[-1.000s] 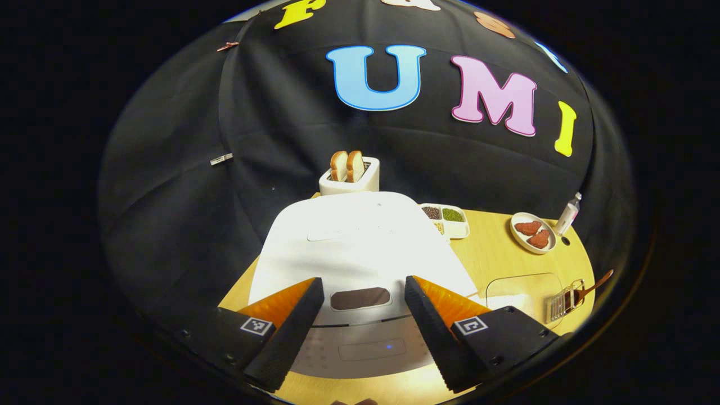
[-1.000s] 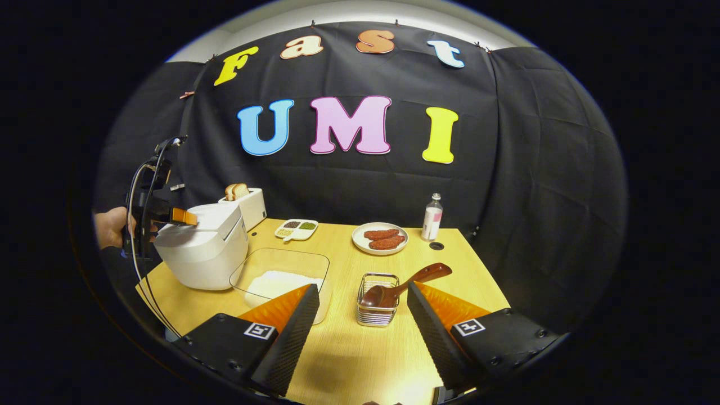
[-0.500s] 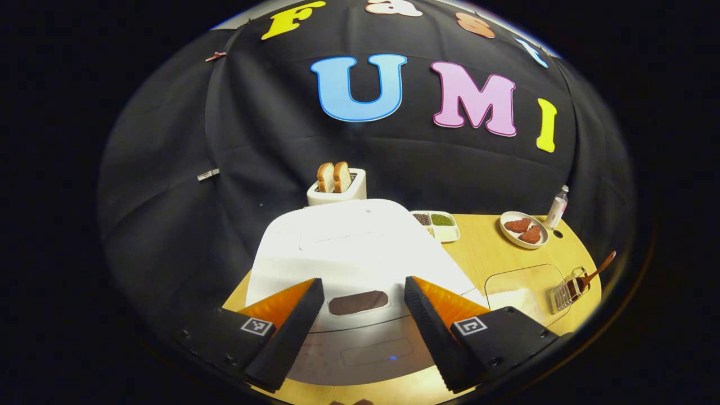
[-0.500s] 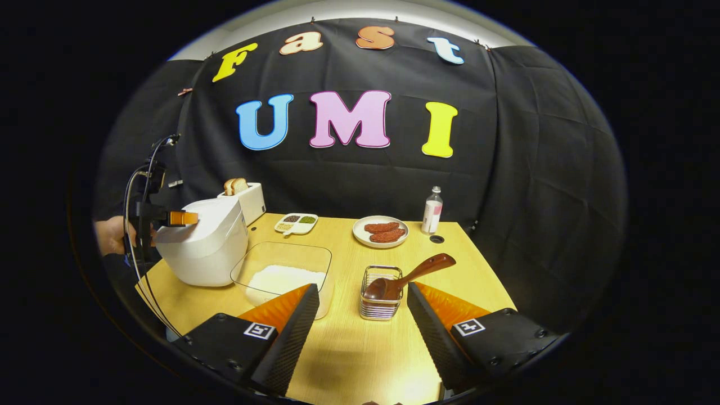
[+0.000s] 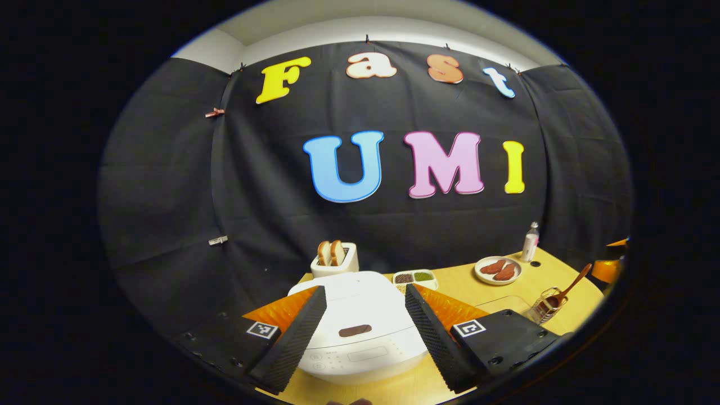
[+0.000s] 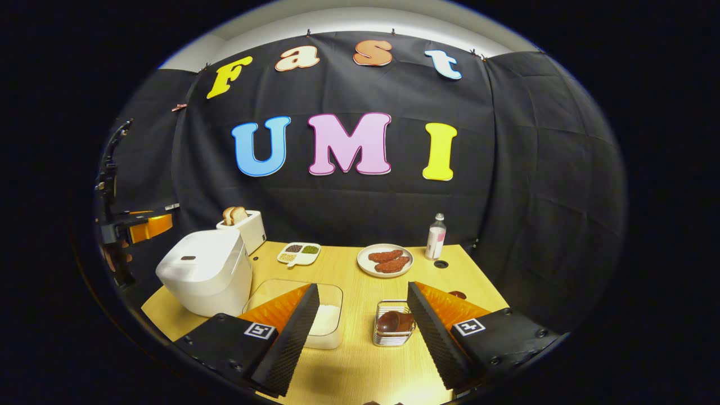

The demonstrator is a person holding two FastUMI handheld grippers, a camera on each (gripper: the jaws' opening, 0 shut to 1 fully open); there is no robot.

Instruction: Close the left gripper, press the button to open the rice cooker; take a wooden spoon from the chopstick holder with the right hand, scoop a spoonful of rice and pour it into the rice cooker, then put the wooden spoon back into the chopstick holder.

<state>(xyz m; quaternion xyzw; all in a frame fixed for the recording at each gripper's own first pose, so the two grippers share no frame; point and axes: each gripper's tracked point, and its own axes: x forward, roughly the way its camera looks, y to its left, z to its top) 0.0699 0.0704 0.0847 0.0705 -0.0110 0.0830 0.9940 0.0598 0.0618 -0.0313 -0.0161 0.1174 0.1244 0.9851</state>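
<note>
Left tool: my left tool (image 5: pixel 360 329) is spread wide and grips nothing; it hangs above the near side of the rice cooker, its fingers (image 5: pixel 292 332) framing the lid.
Rice cooker: the white rice cooker (image 5: pixel 360 326) stands at the counter's (image 6: pixel 360 365) left end with its lid down; the dark button (image 5: pixel 355 330) on the lid lies between my left fingers, and I cannot tell that they touch it.
Right tool: my right tool (image 6: pixel 363 332) is also spread wide with nothing in it, held low over the counter well to the right of the rice cooker.
Chopstick holder: the wire chopstick holder (image 6: pixel 394 332) sits to the right of the rice cooker, between my right fingers and just beyond their tips.
Wooden spoon: the wooden spoon (image 6: pixel 394 322) rests in the chopstick holder, bowl down, its handle leaning away from the rice cooker.
Rice: a clear container (image 6: pixel 329 320) with white rice lies between the rice cooker and the chopstick holder.
Behind the rice cooker: a toaster (image 6: pixel 243 228) with bread.
Farther right of the rice cooker: a divided dish (image 6: pixel 298 253), a plate (image 6: pixel 385 261) and a small bottle (image 6: pixel 436 229).
</note>
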